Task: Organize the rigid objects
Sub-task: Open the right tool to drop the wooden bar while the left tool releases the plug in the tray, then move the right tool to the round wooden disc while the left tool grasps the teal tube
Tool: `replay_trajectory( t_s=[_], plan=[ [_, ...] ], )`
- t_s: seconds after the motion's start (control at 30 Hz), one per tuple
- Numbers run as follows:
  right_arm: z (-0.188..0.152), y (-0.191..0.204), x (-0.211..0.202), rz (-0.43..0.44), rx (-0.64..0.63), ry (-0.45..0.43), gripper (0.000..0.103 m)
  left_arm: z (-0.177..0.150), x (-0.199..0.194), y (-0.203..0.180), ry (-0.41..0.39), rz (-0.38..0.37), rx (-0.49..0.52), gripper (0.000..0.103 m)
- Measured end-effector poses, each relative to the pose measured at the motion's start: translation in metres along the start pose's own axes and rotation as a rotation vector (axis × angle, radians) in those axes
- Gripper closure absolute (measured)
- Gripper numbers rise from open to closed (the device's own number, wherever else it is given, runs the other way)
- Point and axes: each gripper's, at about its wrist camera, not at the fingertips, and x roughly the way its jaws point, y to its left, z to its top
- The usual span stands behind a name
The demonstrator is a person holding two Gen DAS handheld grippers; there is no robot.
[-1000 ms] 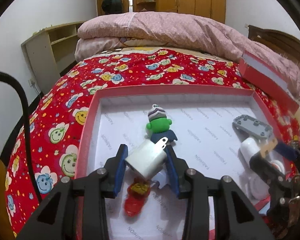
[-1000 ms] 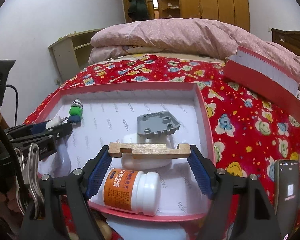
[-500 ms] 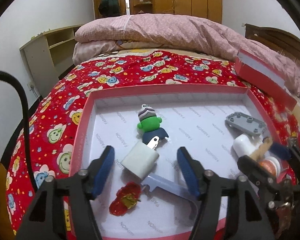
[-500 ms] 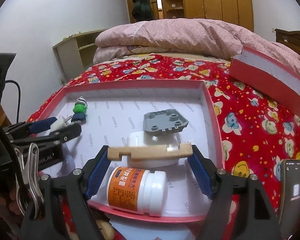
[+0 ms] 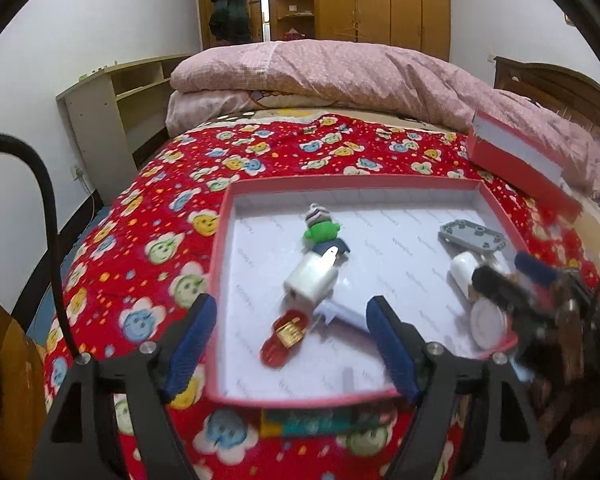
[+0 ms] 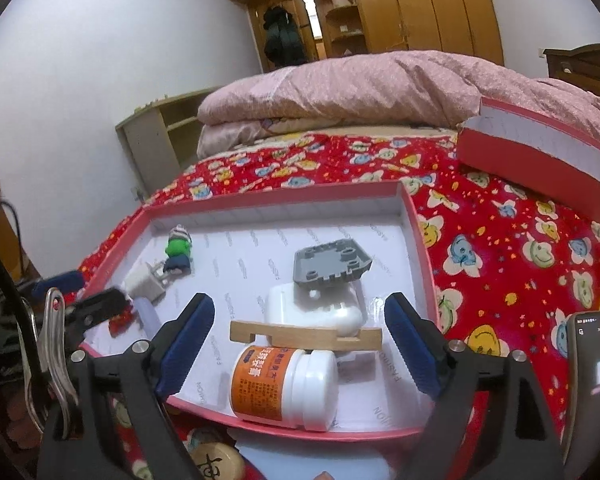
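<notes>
Both of my grippers stand wide apart and hold nothing. The left gripper [image 5: 290,344] has just been opening; its fingers [image 5: 190,344] straddle the near left corner of the red box [image 5: 216,280], one finger outside the wall. The white charger [image 5: 310,282] lies free at centre frame, its prongs pointing at the green toy [image 5: 322,230] and its base resting on a pale flat strip [image 5: 346,314] beside the red clip [image 5: 284,338].

The right gripper [image 6: 300,344] has also just been opening. The wooden strip [image 6: 306,336] sits between its fingers [image 6: 410,350], clear of both, propped across the pill bottle [image 6: 284,390] and the white case [image 6: 314,312]. The grey bracket [image 6: 332,266] leans on the far edge of that case.

Hazards from this state:

1. The wooden strip is perched, not flat. A brush from either finger on withdrawal may tip it or roll the bottle towards the low near wall.
2. The bracket rests on a rounded case. A jolt to the stack may slide it off.
3. The left finger outside the box may catch the wall if moved inward and shift the whole box on the soft bed [image 5: 156,216].
4. The charger lies on the strip and may rock if nudged.
5. The two grippers are close together at the lower right of the left view; a crossing move risks collision.
</notes>
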Motion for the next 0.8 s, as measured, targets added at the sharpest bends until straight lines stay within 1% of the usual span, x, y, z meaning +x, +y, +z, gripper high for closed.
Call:
replay_trajectory(
  t_s=[0.1,0.3,0.37,0.47,0.57,0.8],
  plan=[
    [0.001,0.002,-0.003,0.001,-0.003,-0.015,0.014,-0.008,-0.010,0.007,0.011,0.001,-0.015,0.022],
    [0.007,0.005,-0.016,0.010,-0.001,-0.013,0.014,-0.027,-0.021,0.017,0.042,0.006,-0.023,0.022],
    [0.009,0.007,-0.024,0.012,0.000,-0.013,0.014,-0.033,-0.023,0.020,0.051,-0.004,-0.022,0.022],
    [0.009,0.010,-0.034,0.005,-0.015,0.005,0.014,-0.041,-0.026,0.018,0.065,-0.033,-0.011,0.017],
    [0.003,0.015,-0.043,0.001,-0.043,0.032,0.014,-0.049,-0.024,0.013,0.073,-0.056,-0.009,0.014],
    [-0.027,0.017,-0.073,-0.034,-0.108,0.093,0.014,-0.057,-0.010,-0.006,0.096,-0.123,-0.014,0.014]
  ],
)
